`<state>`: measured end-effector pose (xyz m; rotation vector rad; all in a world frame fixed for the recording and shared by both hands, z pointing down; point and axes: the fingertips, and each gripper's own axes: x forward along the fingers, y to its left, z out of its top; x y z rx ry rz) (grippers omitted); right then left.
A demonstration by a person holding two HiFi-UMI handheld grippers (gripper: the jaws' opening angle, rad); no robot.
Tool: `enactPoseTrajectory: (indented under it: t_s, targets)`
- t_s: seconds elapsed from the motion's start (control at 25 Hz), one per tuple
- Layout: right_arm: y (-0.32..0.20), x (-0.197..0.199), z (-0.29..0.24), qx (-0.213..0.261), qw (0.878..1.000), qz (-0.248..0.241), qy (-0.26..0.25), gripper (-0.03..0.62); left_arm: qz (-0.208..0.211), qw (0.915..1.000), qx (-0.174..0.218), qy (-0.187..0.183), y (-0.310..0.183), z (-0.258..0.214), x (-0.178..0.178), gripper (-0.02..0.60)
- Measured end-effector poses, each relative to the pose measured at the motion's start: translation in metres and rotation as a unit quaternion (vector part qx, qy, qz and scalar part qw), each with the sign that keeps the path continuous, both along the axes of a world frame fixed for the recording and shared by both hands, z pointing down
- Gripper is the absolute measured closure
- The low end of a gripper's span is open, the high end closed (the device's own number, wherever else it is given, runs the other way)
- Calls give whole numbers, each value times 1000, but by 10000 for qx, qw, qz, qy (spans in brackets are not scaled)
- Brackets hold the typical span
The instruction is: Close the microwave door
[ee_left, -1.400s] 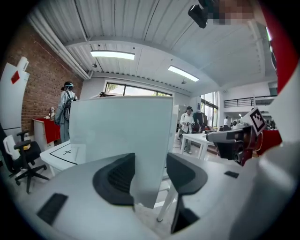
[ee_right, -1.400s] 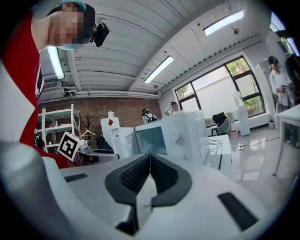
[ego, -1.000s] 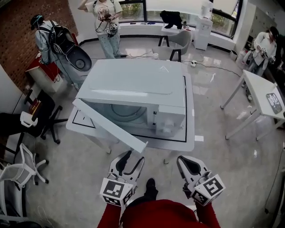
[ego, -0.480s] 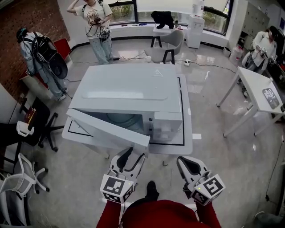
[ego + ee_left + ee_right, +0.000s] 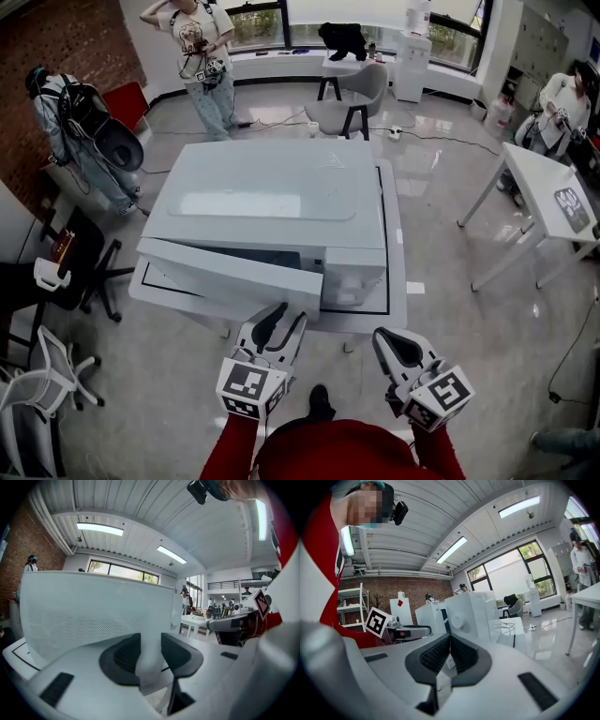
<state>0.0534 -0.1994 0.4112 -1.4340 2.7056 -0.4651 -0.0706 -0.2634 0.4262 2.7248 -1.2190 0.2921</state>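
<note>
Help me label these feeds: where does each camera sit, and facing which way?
Head view: on the head, looking steeply down at the microwave; left tool, right tool and red sleeves show.
Left gripper view: on the left tool, facing the door, its edge between the jaws, which have just been closing.
Right gripper view: on the right tool, jaws together, facing the microwave.
Shared: each gripper view shows the other tool.

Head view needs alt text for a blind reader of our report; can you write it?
Seen from above, a white microwave on a white table has its door partly open. The jaws of the left gripper, which have just been closing, hold the door's free edge. The right gripper hangs clear of the microwave, jaws together.
</note>
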Motion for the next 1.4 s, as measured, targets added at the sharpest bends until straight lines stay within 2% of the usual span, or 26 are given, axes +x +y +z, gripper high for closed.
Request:
enactPoseTrajectory:
  t_s: [0.12,0.24,0.36,0.4,0.44,0.72,0.88,1.04,1.4]
  targets:
    - [-5,4,3,-18,9999,45,132,579,-66,10000,-27,60,-10,-1,0,453]
    - [-8,1,-4,45,10000,23,-27,579,-191,9998,-38,69,-19,-2,0,476]
    - [-10,0,-3,31,10000,10,-65,579,-434,9991,-13,28,-29,0,-3,524]
    - [-11,0,-2,47,10000,1,-42,579,-502,9987,-7,39,-30,0,-4,562]
    - [-12,0,-2,63,10000,-9,-17,579,-552,9985,-3,64,-31,0,-5,566]
    - [-16,-6,0,-13,10000,-56,69,579,-828,9965,7,145,-30,-1,-6,568]
    - [-17,-10,0,-26,9999,-143,34,579,-821,9965,-9,137,-30,-2,-6,568]
    - [-17,-8,9,-101,9995,-172,264,579,-849,9963,0,108,-32,-1,-5,569]
    - [-19,-6,5,-83,9997,-155,143,579,-907,9958,-43,150,-46,-3,-2,571]
